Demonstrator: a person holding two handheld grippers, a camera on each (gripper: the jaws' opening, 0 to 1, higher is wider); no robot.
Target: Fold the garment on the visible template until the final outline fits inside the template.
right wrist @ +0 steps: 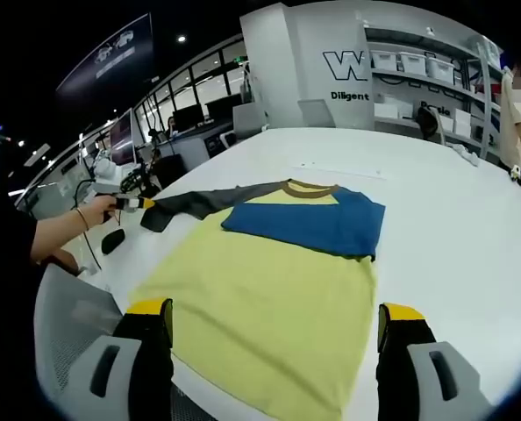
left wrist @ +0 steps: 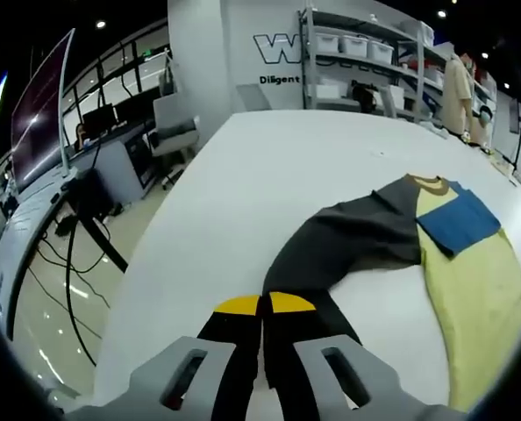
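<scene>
The garment [right wrist: 269, 289], a yellow shirt with a blue chest panel and dark grey sleeves, lies nearly flat on the white counter [right wrist: 453, 219], so the folding looks barely begun. The left gripper [left wrist: 262, 307] has its jaws closed on the end of one grey sleeve [left wrist: 348, 241], drawn out away from the shirt's body. The right gripper [right wrist: 274, 320] hovers over the shirt's hem, jaws wide apart, holding nothing. No template outline can be made out. Beyond the shirt's collar, a wall [right wrist: 348, 79] reads "W" and "Diligent".
</scene>
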